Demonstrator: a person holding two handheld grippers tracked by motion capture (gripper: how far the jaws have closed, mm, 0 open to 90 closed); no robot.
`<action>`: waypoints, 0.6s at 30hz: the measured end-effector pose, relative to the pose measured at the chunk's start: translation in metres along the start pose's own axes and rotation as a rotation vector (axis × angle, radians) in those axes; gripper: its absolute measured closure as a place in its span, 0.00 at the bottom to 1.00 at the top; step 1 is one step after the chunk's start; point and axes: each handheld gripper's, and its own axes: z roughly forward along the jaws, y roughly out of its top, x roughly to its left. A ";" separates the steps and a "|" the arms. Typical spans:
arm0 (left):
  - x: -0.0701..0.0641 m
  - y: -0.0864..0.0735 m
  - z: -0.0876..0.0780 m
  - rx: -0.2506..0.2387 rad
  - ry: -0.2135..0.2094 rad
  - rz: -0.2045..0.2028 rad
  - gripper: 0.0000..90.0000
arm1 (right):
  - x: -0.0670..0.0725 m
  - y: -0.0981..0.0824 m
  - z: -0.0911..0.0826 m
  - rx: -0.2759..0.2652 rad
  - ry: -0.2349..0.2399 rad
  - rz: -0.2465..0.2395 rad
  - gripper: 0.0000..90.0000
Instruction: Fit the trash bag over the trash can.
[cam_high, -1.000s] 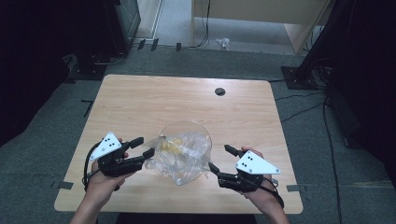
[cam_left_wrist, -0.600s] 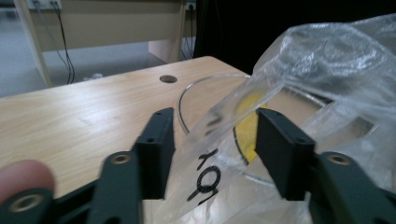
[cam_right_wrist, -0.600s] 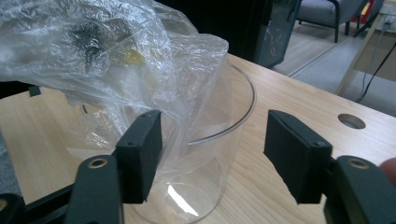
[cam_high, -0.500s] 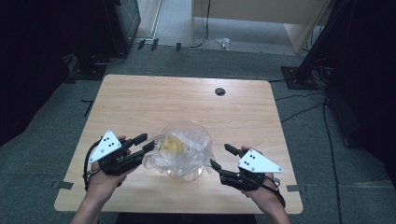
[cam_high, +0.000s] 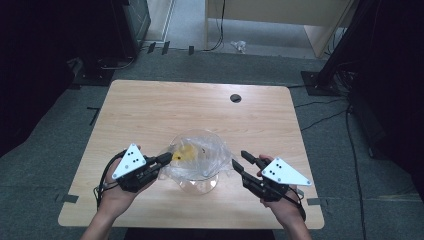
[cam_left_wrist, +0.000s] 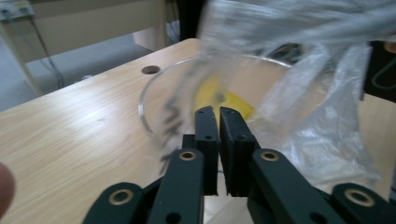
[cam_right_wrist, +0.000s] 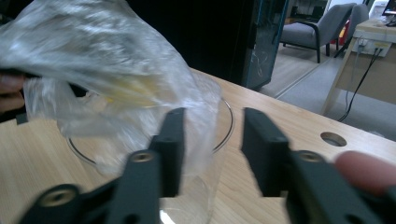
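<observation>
A clear glass bowl (cam_high: 196, 172) stands upright on the wooden counter (cam_high: 150, 110), near its front edge and between the two hands. A crumpled clear plastic bag (cam_high: 200, 157) lies over and partly inside the bowl, its film spilling across the rim on both sides. A yellow item (cam_high: 184, 151) sits inside the bag, toward the left part of the bowl (its exact nature cannot be told through the film).

The left hand-held gripper (cam_high: 167, 159) lies low on the counter at the left side of the bowl, pointing right toward it. Its jaws have just been closing. In the left gripper view the two black jaws of this hand-held gripper (cam_left_wrist: 218, 112) stand almost together, with only a narrow slit between the pads. The tips sit at the bag's edge at the bowl rim; whether film is pinched in the slit cannot be told from the frames.

The right hand-held gripper (cam_high: 242, 161) lies at the right side of the bowl, pointing left and slightly away from the person. Its jaws have also just been closing, yet they stand apart with a clear gap. In the right gripper view the gap (cam_right_wrist: 212, 140) frames the bowl rim; bag film hangs in front of one jaw, and the pads press on nothing.

A round cable hole (cam_high: 235, 98) lies in the counter farther back, well apart from the bowl.
</observation>
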 end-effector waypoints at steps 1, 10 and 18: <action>-0.001 0.000 0.001 0.001 -0.002 0.003 0.90 | 0.001 0.000 0.001 0.003 -0.005 0.005 0.84; 0.006 0.000 0.003 0.018 0.072 -0.027 0.59 | -0.002 -0.004 0.017 0.114 -0.050 0.073 1.00; 0.006 -0.006 0.009 0.057 0.041 -0.050 0.41 | -0.008 -0.009 0.033 0.178 -0.103 0.160 1.00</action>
